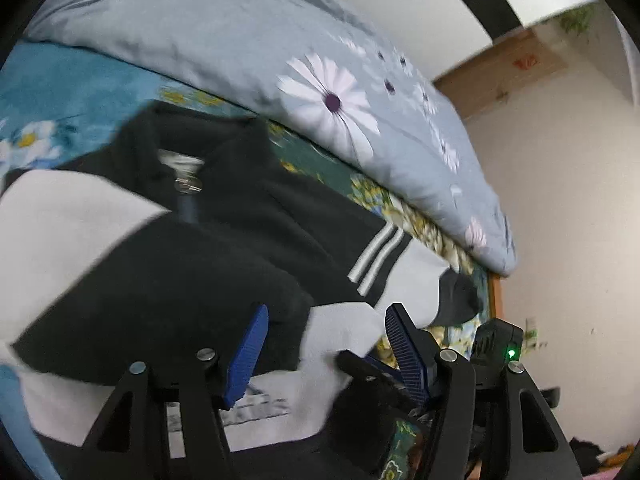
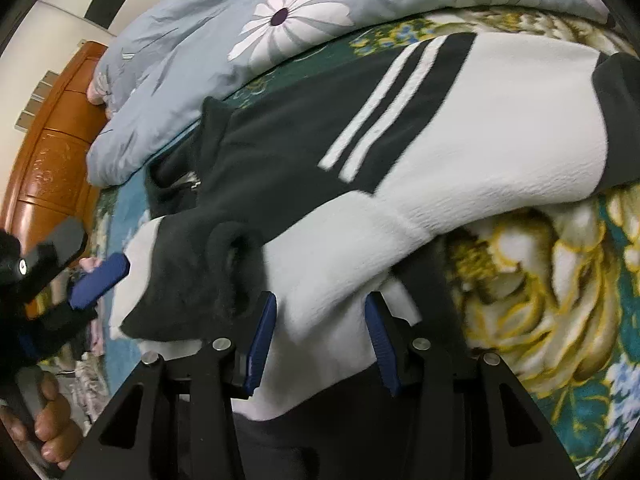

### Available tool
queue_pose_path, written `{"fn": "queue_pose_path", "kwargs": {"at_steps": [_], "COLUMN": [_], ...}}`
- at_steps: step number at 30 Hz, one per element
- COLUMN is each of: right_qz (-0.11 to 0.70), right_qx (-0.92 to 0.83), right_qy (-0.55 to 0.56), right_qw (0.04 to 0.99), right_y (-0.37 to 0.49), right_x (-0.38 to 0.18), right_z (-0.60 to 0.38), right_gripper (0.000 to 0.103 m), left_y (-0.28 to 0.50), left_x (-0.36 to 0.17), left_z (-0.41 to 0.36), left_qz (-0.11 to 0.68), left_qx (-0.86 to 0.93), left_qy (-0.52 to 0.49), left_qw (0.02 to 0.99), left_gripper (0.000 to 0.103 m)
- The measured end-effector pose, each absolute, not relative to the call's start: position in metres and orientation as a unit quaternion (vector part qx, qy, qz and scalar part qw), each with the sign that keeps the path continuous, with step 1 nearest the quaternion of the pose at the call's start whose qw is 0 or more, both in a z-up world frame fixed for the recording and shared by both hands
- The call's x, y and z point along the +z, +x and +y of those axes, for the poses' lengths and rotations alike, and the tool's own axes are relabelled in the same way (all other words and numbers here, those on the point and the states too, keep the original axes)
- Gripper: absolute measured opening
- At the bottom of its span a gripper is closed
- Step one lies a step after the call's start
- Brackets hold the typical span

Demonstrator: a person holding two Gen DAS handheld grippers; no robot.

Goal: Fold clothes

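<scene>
Jacket (image 2: 360, 128) lies along bed (image 2: 560, 280) near edge, collar left, sleeve right. Left gripper (image 1: 324, 344) and right gripper (image 2: 320, 340) both spread wide, straddling white hem, nothing clamped.

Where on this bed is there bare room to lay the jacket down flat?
Bare floral blanket lies right of the right claw, below the jacket's white sleeve. Another patch sits beyond the collar, under the grey quilt. The middle is crowded: the jacket and both claws fill it, left claw included.
</scene>
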State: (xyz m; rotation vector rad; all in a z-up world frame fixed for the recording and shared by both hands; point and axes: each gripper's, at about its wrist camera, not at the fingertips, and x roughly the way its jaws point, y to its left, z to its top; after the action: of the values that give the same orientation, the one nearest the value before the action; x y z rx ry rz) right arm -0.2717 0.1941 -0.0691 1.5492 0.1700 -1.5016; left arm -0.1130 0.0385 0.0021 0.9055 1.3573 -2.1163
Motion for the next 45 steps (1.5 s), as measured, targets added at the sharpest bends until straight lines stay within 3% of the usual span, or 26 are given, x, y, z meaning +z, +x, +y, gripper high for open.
{"fn": "queue_pose_path", "kwargs": {"at_steps": [6,11,17,24,29,30,36,45], "right_qz": [0.075,0.103,0.195,0.171,0.144,0.138,0.131,0.145], "right_qx": [-0.603,-0.624,-0.642,-0.622,-0.591,-0.587,-0.594,-0.608], "right_qy": [0.615,0.589,0.536,0.546,0.604,0.615,0.593,0.544], "right_qw": [0.503,0.503,0.512,0.535,0.516,0.508,0.528,0.56], "right_y": [-0.251,-0.242,-0.223,-0.22,-0.23,-0.23,-0.217,-0.218], "right_x": [-0.058,-0.047,-0.026,-0.028,-0.067,-0.072,-0.053,-0.022], "right_z": [0.18,0.167,0.167,0.153,0.133,0.13,0.117,0.108], "right_gripper": [0.051,0.051,0.051,0.053,0.053,0.052,0.021,0.014], "left_y": [-0.005,0.057,0.084,0.08,0.088,0.091,0.102,0.102], "left_x": [-0.01,-0.035,-0.068,-0.068,-0.068,-0.069,-0.071,-0.066], "left_z": [0.005,0.003,0.017,0.023,0.019,0.017,0.015,0.017], "left_qz": [0.496,0.513,0.548,0.54,0.559,0.562,0.581,0.578], "left_qx": [-0.71,-0.665,-0.631,-0.635,-0.631,-0.63,-0.622,-0.634], "left_qy": [0.296,0.28,0.282,0.289,0.27,0.266,0.241,0.227], "left_qw": [0.403,0.465,0.471,0.471,0.465,0.465,0.467,0.461], "left_gripper": [0.065,0.065,0.065,0.065,0.065,0.065,0.065,0.065]}}
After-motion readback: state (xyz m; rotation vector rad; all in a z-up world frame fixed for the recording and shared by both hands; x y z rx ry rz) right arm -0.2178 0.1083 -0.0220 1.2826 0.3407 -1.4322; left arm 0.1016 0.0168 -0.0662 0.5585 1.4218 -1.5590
